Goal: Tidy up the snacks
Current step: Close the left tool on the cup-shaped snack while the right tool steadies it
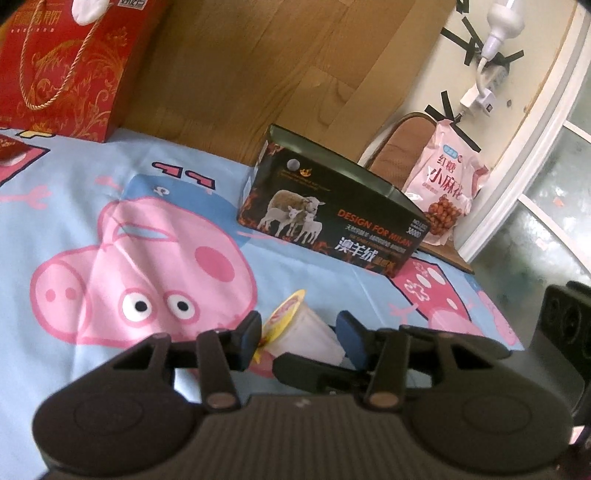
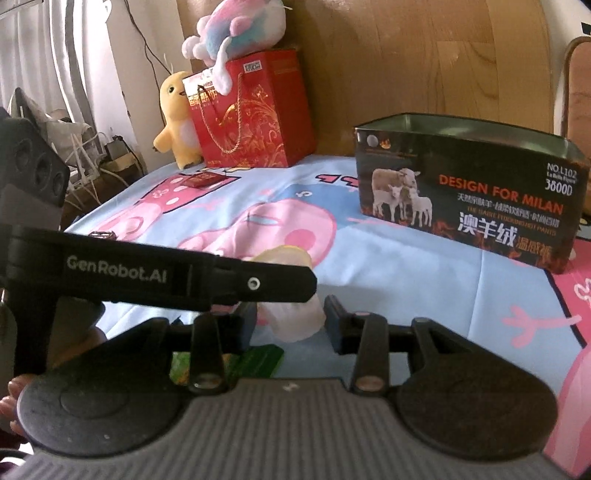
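A small jelly cup (image 1: 306,332) with a yellow lid lies on its side on the cartoon bedsheet, between the fingers of my left gripper (image 1: 301,334). The jaws stand around it, lid touching the left pad; a gap shows at the right pad. In the right wrist view the same cup (image 2: 295,317) sits between the fingers of my right gripper (image 2: 291,317), partly hidden by the left gripper's black finger (image 2: 221,282) crossing in front. An open dark tin box (image 1: 332,206) with sheep pictures stands beyond, also in the right wrist view (image 2: 469,192). A pink snack bag (image 1: 447,181) leans behind it.
A red gift bag (image 1: 62,66) stands at the back left, seen in the right wrist view (image 2: 255,110) with plush toys (image 2: 236,33) on and beside it. A green wrapper (image 2: 258,360) lies under my right gripper. A small red packet (image 2: 201,181) lies near the bag. A wooden headboard (image 1: 258,66) backs the bed.
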The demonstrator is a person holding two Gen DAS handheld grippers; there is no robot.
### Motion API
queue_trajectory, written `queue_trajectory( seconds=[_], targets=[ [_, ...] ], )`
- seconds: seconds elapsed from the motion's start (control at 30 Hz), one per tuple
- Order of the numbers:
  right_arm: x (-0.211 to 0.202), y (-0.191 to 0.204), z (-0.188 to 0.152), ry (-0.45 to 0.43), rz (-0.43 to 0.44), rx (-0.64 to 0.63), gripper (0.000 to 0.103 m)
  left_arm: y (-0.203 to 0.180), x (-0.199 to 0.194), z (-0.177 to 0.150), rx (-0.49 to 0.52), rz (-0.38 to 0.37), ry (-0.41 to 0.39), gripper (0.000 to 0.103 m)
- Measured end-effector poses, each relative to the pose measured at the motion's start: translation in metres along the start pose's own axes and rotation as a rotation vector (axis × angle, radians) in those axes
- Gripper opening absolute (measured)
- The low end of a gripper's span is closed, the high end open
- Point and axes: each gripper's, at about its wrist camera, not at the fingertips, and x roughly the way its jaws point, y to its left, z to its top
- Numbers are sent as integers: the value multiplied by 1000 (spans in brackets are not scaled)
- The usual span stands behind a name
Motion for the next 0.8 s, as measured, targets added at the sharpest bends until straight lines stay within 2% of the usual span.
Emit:
queue_trajectory(
  seconds=[0.3,0.8],
  targets=[
    [2,8,-1,-2,-33,-54,42,-1,-1,-1,3,3,-8,45],
    [2,6,-1,-5,-24,-44,42,-1,-1,-1,4,3,-7,45]
  ],
)
